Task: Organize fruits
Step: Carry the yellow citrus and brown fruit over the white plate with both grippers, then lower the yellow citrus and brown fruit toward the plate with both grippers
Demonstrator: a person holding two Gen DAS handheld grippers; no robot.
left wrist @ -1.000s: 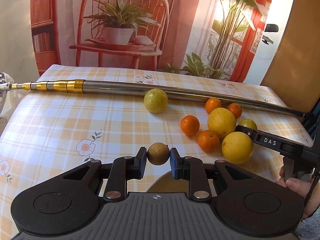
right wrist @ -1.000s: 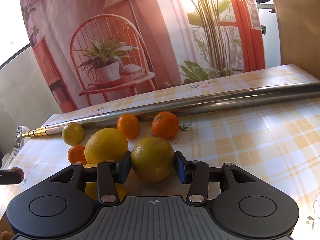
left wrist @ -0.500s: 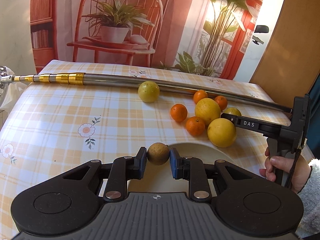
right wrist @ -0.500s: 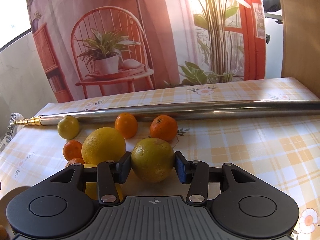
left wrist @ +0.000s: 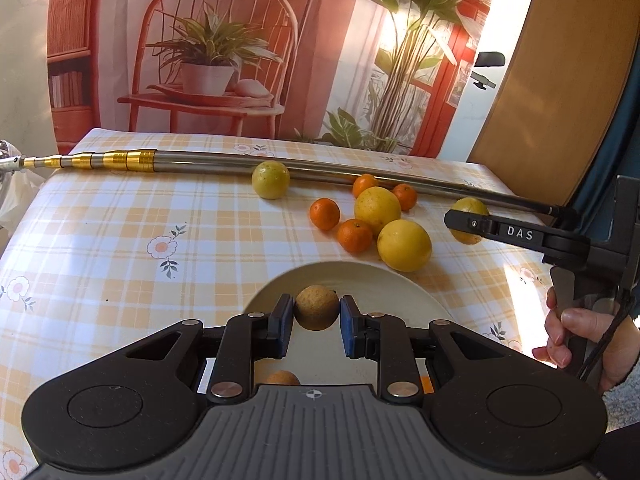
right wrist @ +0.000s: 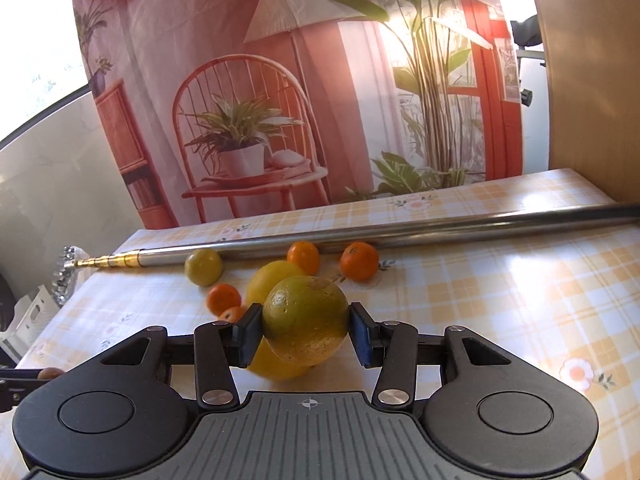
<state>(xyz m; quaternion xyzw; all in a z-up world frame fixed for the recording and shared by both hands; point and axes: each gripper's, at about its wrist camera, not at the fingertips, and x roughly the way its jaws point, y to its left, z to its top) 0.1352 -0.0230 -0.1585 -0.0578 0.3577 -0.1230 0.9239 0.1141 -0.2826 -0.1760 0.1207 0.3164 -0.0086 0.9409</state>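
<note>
Fruits are split between both grippers, the plate and the worktop. Nearest in the left wrist view, the left gripper (left wrist: 316, 322) has its fingers closed to a narrow gap on a small brown round fruit (left wrist: 316, 307), pads pressing either side, held above the cream plate (left wrist: 400, 284). Judgement: it is poised there for release onto the plate, where another brownish fruit (left wrist: 282, 378) shows below the fingers; whether that one lies on the plate I cannot tell.

Right gripper (right wrist: 306, 334): fingers spread wider, clamping a green-yellow citrus (right wrist: 306, 320) at its widest girth, lifted clear of the checked worktop (right wrist: 520, 300). Probably plate-bound as well. A hand (left wrist: 584, 332) grips its handle at the right edge of the left wrist view.

Beyond the plate, a loose cluster: two large yellow citrus fruits (left wrist: 404, 245), touching or nearly so, with four small mandarins (left wrist: 354, 235) around them. A yellow-green lime-like fruit (left wrist: 270, 179) sits apart, against the telescopic metal pole (left wrist: 192, 159) lying across the far worktop. Judgement: the pole keeps fruit from rolling off the back. Printed backdrop (left wrist: 224, 48) behind.
</note>
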